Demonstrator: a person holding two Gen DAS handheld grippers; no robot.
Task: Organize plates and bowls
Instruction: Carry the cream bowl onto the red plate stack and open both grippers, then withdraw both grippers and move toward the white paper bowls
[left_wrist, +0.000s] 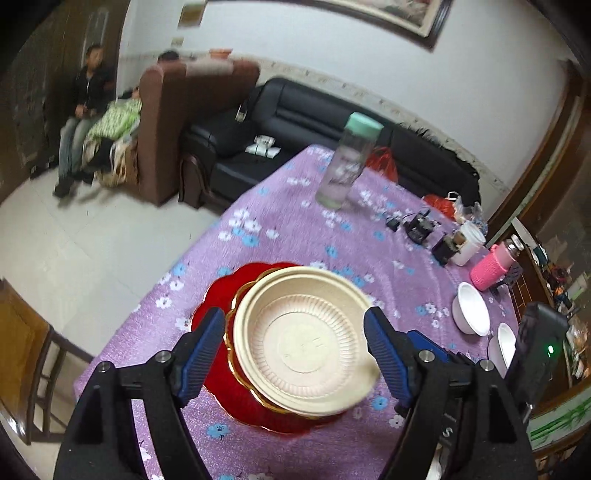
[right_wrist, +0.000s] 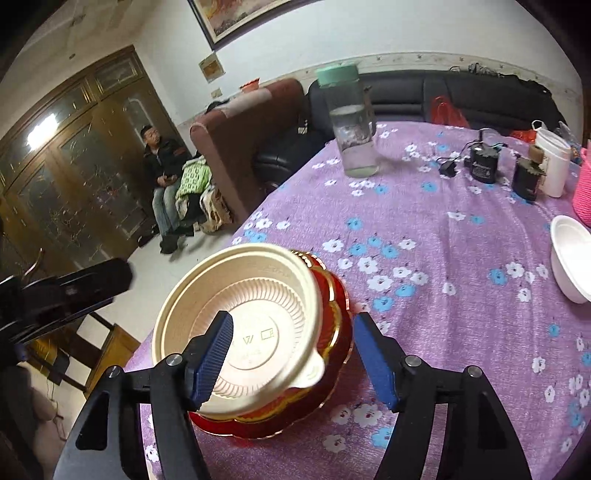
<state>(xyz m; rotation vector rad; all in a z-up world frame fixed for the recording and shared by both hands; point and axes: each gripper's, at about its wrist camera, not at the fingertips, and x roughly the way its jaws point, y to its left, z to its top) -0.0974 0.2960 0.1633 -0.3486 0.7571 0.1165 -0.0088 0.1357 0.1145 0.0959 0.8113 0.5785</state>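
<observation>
A cream ribbed bowl (left_wrist: 303, 339) (right_wrist: 251, 295) sits on a stack of red gold-rimmed plates (left_wrist: 240, 402) (right_wrist: 255, 428) on the purple flowered table (left_wrist: 295, 229) (right_wrist: 443, 258). My left gripper (left_wrist: 293, 321) is open, its blue fingers on either side of the bowl and clear of it. My right gripper (right_wrist: 294, 321) is open too: its left finger hangs over the bowl and its right finger is beyond the plates' edge. Neither holds anything. Two white bowls (left_wrist: 472, 308) (right_wrist: 570, 258) stand to the right.
A clear bottle with a mint lid (left_wrist: 347, 162) (right_wrist: 351, 125) stands at the far side. Black chargers (right_wrist: 484, 162), a white cup (right_wrist: 552, 162) and a pink-sleeved bottle (left_wrist: 495, 266) crowd the far right. The table edge runs just left of the plates. A person (right_wrist: 162, 166) sits beyond.
</observation>
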